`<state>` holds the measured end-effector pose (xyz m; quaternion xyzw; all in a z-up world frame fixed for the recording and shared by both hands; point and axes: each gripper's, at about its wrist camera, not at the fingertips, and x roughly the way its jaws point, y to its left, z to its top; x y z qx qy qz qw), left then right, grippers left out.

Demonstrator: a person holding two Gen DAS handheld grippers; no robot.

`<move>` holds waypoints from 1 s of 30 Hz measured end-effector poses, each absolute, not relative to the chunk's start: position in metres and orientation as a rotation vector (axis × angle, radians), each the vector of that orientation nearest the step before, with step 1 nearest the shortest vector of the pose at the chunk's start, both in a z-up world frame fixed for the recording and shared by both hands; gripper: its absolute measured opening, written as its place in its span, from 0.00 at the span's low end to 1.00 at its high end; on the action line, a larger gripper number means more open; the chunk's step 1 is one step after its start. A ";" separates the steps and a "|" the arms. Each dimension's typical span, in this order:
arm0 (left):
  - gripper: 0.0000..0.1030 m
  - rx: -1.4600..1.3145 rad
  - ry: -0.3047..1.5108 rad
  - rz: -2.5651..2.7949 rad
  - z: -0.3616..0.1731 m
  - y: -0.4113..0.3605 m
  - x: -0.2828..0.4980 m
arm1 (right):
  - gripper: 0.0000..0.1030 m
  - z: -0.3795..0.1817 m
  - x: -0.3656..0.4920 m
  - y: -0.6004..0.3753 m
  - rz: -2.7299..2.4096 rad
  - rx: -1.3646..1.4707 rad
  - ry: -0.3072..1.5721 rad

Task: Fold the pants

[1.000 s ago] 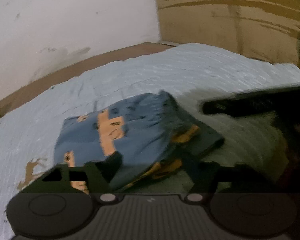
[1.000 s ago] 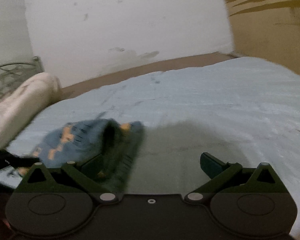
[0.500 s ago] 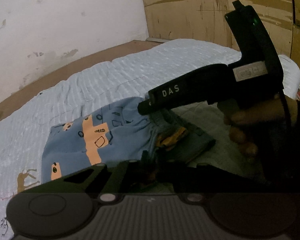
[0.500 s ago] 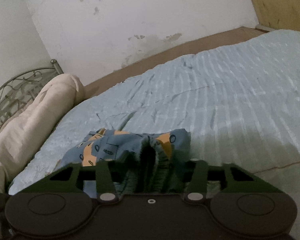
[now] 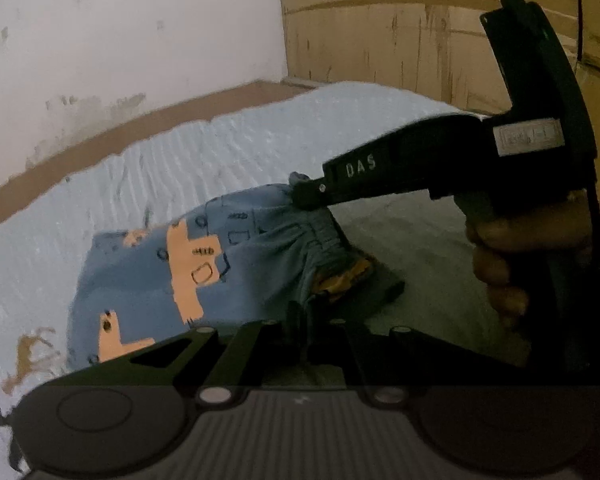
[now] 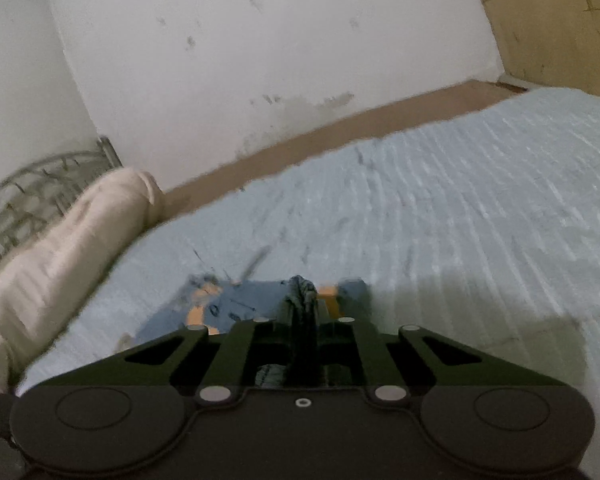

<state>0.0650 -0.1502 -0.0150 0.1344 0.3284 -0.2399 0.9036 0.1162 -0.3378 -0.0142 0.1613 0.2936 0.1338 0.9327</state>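
Observation:
Small blue pants (image 5: 148, 280) with orange patches and dark doodles lie folded on a pale blue bed cover (image 5: 240, 148). My left gripper (image 5: 300, 320) is shut on the near edge of the pants by the gathered waistband. My right gripper (image 6: 302, 312) is shut on a bunch of the same blue fabric (image 6: 302, 292); it also shows in the left wrist view (image 5: 312, 196), pinching the far corner of the waistband. The pants also show in the right wrist view (image 6: 240, 308), flat beyond the fingers.
A cream bolster pillow (image 6: 60, 248) lies at the left of the bed by a metal headboard (image 6: 28, 184). A white wall (image 6: 260, 60) and a brown wooden panel (image 5: 400, 32) border the bed. The hand (image 5: 512, 264) holding the right gripper is at the right.
Both grippers closed on the waistband end of the pants. The right gripper came in over the pants from the right and now lifts its corner slightly.

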 end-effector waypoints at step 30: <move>0.95 -0.178 0.814 -0.007 -0.031 -0.011 0.104 | 0.99 -0.030 0.081 -0.307 0.138 -0.063 0.653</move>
